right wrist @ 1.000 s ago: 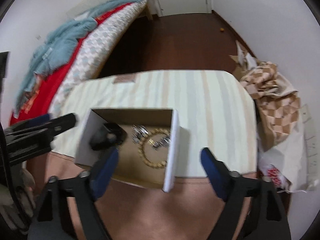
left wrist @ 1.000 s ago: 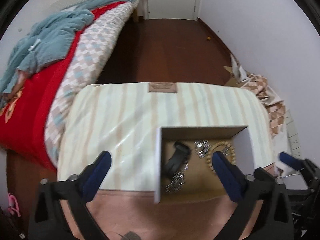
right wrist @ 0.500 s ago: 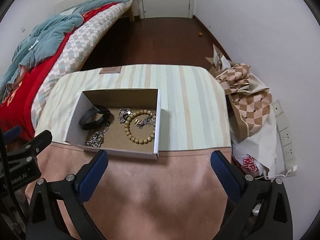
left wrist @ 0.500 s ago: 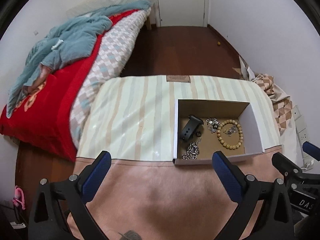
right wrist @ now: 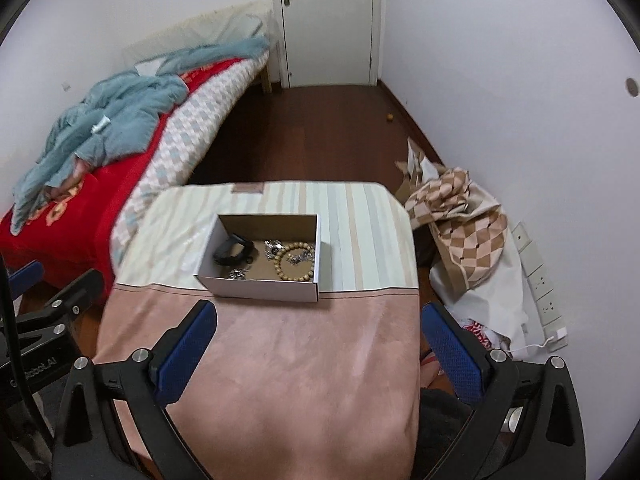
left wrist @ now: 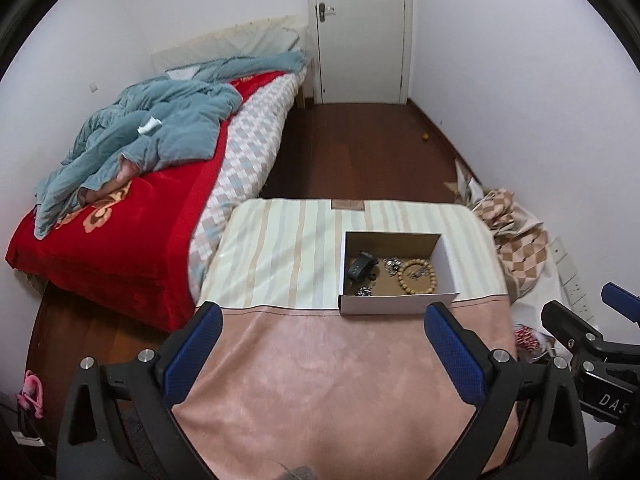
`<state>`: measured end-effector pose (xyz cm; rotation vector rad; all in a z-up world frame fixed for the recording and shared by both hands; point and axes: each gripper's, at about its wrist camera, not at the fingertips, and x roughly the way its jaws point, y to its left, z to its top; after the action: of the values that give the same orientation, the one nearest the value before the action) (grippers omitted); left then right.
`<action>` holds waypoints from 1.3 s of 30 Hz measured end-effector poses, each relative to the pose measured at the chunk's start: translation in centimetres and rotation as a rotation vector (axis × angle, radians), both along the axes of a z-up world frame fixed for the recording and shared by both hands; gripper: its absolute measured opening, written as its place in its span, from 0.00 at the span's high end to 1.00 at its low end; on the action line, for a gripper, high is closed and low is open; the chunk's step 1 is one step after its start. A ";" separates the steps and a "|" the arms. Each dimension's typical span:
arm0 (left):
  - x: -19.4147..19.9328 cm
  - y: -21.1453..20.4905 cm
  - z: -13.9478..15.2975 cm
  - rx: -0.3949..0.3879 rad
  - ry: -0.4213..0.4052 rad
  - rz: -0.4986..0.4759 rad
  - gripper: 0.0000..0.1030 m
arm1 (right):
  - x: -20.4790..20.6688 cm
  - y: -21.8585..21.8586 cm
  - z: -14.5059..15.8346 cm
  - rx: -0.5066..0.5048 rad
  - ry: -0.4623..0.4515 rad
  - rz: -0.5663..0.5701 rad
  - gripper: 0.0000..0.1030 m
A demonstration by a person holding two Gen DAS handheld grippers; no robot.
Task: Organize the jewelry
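One open cardboard box sits on a table draped in two cloths, a pink cloth on the near half and a striped cloth on the far half. The box rests on the striped cloth right at the seam between the two. Inside lie one black band toward 9 o'clock, one ring of wooden beads toward 3 o'clock, and three small clusters of silver jewelry: one between the band and the beads, one inside the bead ring, and one against the near wall at about 7 o'clock.

Two grippers hang above the pink cloth, well short of the box. The left gripper has its blue-padded fingers spread wide with nothing between them; the box lies at its 1 o'clock. The right gripper is likewise spread wide and holding nothing, the box at its 11 o'clock. Each gripper shows at the edge of the other's view.

Around the table, one bed with a red cover and a heap of blue-grey bedding lies at 10 o'clock, one white door stands shut at 12 o'clock beyond a dark wooden floor, and a checkered cloth is piled at 3 o'clock against the wall. One small round object sits on the floor near the baseboard.
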<state>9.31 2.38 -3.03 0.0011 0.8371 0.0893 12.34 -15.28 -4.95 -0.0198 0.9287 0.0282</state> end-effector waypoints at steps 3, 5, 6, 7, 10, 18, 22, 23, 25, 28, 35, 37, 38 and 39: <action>-2.4 0.0 2.2 -0.009 -0.032 -0.003 0.00 | -2.6 0.0 2.8 0.009 -0.039 0.000 0.00; -3.6 0.0 3.4 -0.010 -0.047 -0.009 0.00 | -4.4 0.0 4.8 0.014 -0.063 -0.002 0.00; -4.3 0.0 4.0 -0.012 -0.054 -0.012 0.00 | -5.1 -0.1 5.5 0.013 -0.073 -0.003 0.00; -4.7 0.0 4.4 -0.013 -0.059 -0.013 0.00 | -5.9 -0.1 6.4 0.011 -0.086 -0.002 0.00; -6.0 -0.1 5.8 -0.028 -0.062 -0.018 0.00 | -7.9 0.1 8.8 0.003 -0.125 0.008 0.00; -6.6 -0.5 6.7 -0.041 -0.055 -0.023 0.00 | -9.4 0.1 11.4 0.002 -0.134 0.030 0.00; -4.9 -0.7 6.3 -0.039 -0.035 -0.014 0.00 | -8.1 -0.5 11.5 -0.007 -0.127 0.018 0.00; -4.6 -0.8 6.3 -0.038 -0.031 -0.016 0.00 | -7.6 -0.6 11.5 -0.009 -0.125 0.011 0.00; -3.8 -0.9 6.1 -0.039 -0.021 -0.025 0.00 | -6.7 -0.8 11.2 -0.012 -0.118 0.004 0.00; -2.2 -1.2 5.8 -0.024 -0.012 -0.039 0.00 | -5.1 -1.0 10.7 -0.014 -0.105 -0.005 0.00; 0.8 -1.0 4.6 -0.020 0.004 -0.014 0.00 | -0.5 -1.1 8.2 -0.018 -0.074 -0.037 0.00; 1.4 -0.8 4.2 -0.024 0.008 -0.004 0.00 | 0.5 -1.0 7.6 -0.022 -0.064 -0.038 0.00; 1.8 -0.8 4.0 -0.024 0.012 0.003 0.00 | 1.0 -0.9 7.2 -0.029 -0.061 -0.035 0.00; 2.1 -0.7 3.7 -0.025 0.016 0.008 0.00 | 1.4 -0.7 6.9 -0.035 -0.057 -0.035 0.00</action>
<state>11.42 1.70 0.66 -0.0248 0.8545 0.0862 13.76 -16.01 1.91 -0.0371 0.8725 -0.0206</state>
